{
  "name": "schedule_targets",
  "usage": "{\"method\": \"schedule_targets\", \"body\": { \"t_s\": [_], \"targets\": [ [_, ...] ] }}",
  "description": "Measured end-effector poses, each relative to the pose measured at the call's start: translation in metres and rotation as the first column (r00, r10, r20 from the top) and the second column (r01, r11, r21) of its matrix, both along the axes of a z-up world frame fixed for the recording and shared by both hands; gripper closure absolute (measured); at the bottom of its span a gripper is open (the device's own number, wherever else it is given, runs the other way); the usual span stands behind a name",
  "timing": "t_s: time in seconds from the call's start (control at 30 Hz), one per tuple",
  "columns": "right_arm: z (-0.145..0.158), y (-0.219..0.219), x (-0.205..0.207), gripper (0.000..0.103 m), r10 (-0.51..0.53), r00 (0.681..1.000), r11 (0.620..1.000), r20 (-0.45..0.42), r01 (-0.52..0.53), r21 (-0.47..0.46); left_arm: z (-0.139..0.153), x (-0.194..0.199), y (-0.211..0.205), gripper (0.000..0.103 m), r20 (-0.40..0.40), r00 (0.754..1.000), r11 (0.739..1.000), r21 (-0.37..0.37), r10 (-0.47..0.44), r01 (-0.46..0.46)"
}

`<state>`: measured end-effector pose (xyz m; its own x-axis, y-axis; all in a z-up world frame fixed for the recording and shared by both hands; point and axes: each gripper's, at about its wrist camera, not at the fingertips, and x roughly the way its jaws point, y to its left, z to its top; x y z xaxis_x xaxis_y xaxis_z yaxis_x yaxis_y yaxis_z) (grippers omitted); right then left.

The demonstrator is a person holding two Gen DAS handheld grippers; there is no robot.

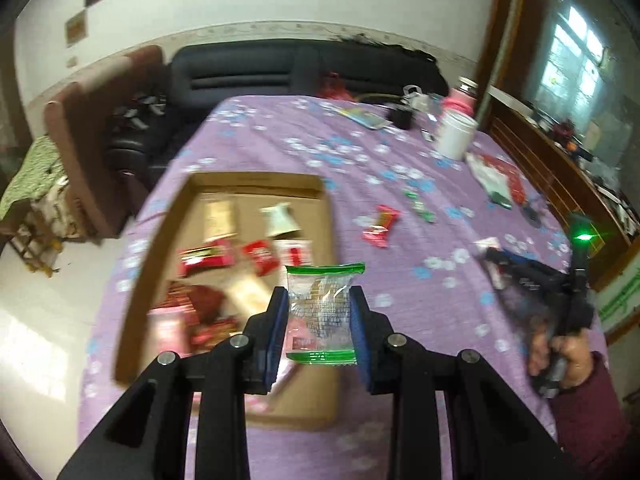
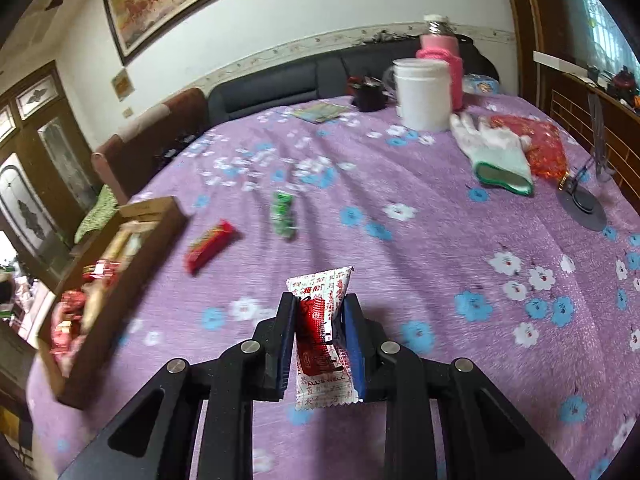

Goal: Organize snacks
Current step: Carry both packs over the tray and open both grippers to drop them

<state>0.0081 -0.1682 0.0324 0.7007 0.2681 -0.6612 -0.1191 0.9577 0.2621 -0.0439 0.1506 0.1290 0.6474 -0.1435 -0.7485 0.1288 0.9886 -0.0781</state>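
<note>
Left wrist view: your left gripper (image 1: 320, 316) is closed on a clear pack (image 1: 323, 312) with green ends. It hangs over the near right part of the box (image 1: 160, 236), which already has many snacks in it. A red pack (image 1: 380, 226) and a green pack (image 1: 420, 206) lie on the worktop (image 1: 260, 148) at 1 o'clock. Your right hand (image 1: 564, 356) is at 3 o'clock.

Right wrist view: your right gripper (image 2: 320, 336) is closed on a red and white packet (image 2: 322, 340) above the worktop. The box (image 2: 120, 264) is well apart at 9 o'clock, with the red pack (image 2: 210, 245) and green pack (image 2: 283, 213) between.

Watch out: the clear pack is close to the box's right wall. I think it could fall outside if you let go now. The packet is pinched by its middle, so I think it could slip on the way.
</note>
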Motion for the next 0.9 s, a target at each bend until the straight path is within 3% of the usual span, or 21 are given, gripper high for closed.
{"method": "schedule_targets", "body": {
  "t_s": [0.23,0.47,0.7,0.9],
  "targets": [
    [0.043,0.074,-0.018,0.077,0.168,0.985,0.986,0.033,-0.168,-0.024,-0.016,-0.006,0.046,0.074,-0.008,0.998,0.997,-0.036,0.069,-0.069],
    [0.051,0.144,-0.014,0.077,0.282,0.959,0.958,0.013,-0.281,-0.054,-0.029,-0.002,0.058,0.074,-0.025,0.997,0.995,-0.064,0.078,-0.080],
    [0.055,0.210,0.015,0.077,0.349,0.937,0.931,-0.023,-0.349,-0.109,-0.028,0.041,0.074,0.074,-0.036,0.994,0.993,-0.051,0.104,-0.105],
    [0.042,0.255,0.056,0.077,0.362,0.930,0.914,-0.071,-0.368,-0.169,-0.051,0.091,0.094,0.074,-0.101,0.981,0.980,-0.095,0.166,-0.176]
  ]
}}
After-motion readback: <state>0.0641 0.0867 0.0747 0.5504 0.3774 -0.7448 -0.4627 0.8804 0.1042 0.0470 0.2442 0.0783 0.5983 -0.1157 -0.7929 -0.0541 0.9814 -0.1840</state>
